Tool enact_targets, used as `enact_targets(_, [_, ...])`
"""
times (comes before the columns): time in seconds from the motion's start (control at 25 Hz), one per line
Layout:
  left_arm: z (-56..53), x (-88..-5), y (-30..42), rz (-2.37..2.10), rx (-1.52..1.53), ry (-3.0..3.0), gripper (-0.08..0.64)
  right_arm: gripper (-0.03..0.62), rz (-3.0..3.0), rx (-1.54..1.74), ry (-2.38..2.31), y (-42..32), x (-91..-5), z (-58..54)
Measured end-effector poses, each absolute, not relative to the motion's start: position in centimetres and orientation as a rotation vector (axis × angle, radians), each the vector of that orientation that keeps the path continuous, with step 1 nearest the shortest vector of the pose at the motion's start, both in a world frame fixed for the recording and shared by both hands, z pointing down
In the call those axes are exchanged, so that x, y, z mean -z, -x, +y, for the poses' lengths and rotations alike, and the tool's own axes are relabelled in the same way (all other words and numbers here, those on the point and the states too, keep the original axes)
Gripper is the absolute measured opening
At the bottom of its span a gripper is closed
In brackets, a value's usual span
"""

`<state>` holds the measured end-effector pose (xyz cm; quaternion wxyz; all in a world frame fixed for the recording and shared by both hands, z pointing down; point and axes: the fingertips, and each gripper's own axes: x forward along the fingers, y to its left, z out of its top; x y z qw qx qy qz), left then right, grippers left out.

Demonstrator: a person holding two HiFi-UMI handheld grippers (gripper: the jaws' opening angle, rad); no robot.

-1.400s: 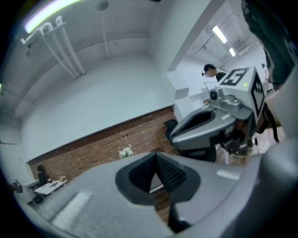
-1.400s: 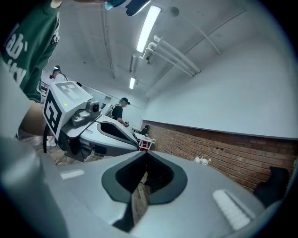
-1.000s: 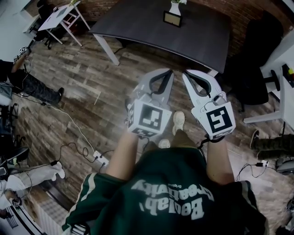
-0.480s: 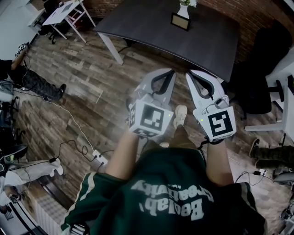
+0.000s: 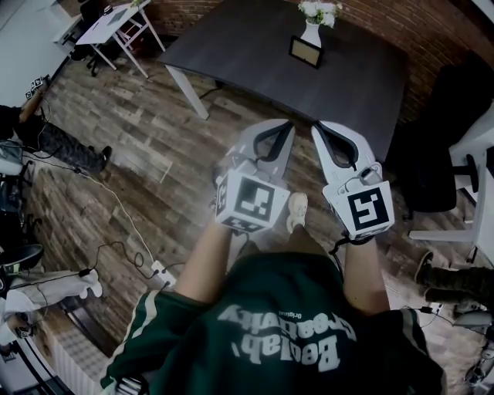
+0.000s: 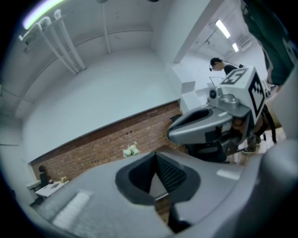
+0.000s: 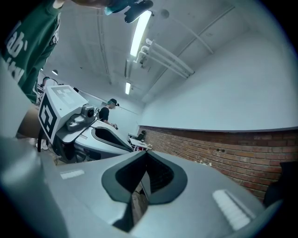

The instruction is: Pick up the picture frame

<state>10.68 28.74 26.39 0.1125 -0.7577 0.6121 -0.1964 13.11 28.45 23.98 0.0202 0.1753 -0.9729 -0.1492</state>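
Observation:
The picture frame point(image 5: 307, 52), small and dark-edged, stands upright on the far part of the dark table point(image 5: 247, 54), just in front of a white vase of flowers point(image 5: 312, 29). My left gripper point(image 5: 286, 123) and right gripper point(image 5: 317, 125) are held side by side over the wooden floor, well short of the table, pointing toward it. Both are shut with nothing between the jaws. In the left gripper view the left gripper point(image 6: 156, 154) is shut, with the flowers point(image 6: 131, 150) just above it. The right gripper point(image 7: 146, 154) is likewise shut in its own view. Neither gripper view shows the frame.
A black office chair point(image 5: 440, 131) stands right of the table, beside a white desk point(image 5: 475, 143). Another white desk point(image 5: 116, 19) is far left. Cables and a power strip point(image 5: 158, 271) lie on the floor at left, near a seated person's legs point(image 5: 65, 146). Behind is a brick wall point(image 5: 432, 31).
The table, frame and vase have slid lower and nearer in the head view as I step toward them. Both grippers stay shut, side by side.

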Motion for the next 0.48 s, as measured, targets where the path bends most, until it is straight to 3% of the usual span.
enact_targets(0.48, [19.6, -26.9, -8.3, 1.83, 0.584, 2.234, 0.002, 0.005, -2.989, 0.43, -0.513, -11.1, -24.8, 19.2])
